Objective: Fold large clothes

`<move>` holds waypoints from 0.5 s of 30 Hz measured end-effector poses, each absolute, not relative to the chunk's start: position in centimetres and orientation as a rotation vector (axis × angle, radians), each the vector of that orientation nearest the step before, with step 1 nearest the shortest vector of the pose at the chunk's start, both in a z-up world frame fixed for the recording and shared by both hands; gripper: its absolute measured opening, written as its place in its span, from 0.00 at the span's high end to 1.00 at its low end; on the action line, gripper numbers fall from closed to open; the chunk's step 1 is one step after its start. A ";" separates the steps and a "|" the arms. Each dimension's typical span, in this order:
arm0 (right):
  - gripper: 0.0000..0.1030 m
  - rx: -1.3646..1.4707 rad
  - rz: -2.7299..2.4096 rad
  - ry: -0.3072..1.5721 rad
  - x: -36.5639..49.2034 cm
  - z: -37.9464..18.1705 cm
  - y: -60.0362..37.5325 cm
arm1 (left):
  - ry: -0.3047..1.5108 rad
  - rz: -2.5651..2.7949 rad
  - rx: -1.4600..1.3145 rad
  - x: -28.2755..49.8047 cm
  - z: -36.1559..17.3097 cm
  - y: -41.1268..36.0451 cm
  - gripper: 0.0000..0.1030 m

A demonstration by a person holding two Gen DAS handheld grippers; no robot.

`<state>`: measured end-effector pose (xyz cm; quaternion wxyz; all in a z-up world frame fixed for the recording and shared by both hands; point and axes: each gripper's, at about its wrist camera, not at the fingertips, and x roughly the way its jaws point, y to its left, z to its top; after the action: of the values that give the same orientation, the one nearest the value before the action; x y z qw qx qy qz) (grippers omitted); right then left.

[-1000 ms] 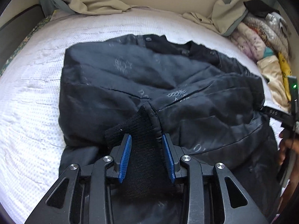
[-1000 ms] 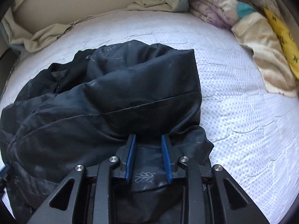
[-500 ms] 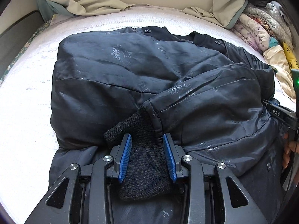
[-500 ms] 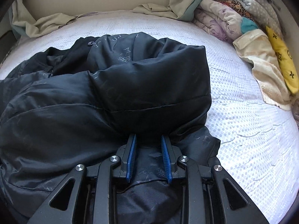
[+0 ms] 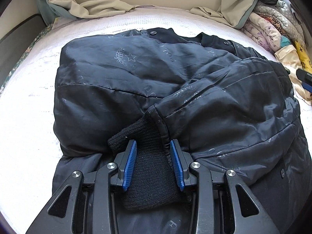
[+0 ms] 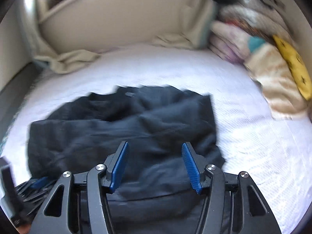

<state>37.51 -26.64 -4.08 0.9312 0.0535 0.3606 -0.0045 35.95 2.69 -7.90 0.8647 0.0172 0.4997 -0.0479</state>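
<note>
Left gripper clamped on knit cuff; right gripper fingers apart, empty. Jacket soft, slippery, bulky: hold cuff or hem.

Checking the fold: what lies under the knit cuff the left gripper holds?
Under the knit cuff, held by the left gripper, lies the dark jacket, its printed lining up, on the white bedspread. Deeper layers are covered.
</note>
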 end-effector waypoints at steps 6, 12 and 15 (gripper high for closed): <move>0.56 0.037 0.144 0.787 39.1 -6.2 -22.3 | 1.038 -0.086 0.049 35.8 -7.9 2.4 0.61; 0.56 -0.010 0.104 0.914 41.4 -11.4 -21.5 | 1.046 -0.090 0.039 35.8 -8.0 2.5 0.60; 0.56 -0.013 0.093 0.941 42.1 -12.7 -21.9 | 1.047 -0.087 0.032 35.8 -7.9 2.5 0.60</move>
<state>42.10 -21.88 -12.68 0.8903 -0.0065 0.4530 0.0447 35.82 2.50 -7.93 0.8651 0.0153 0.4996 -0.0417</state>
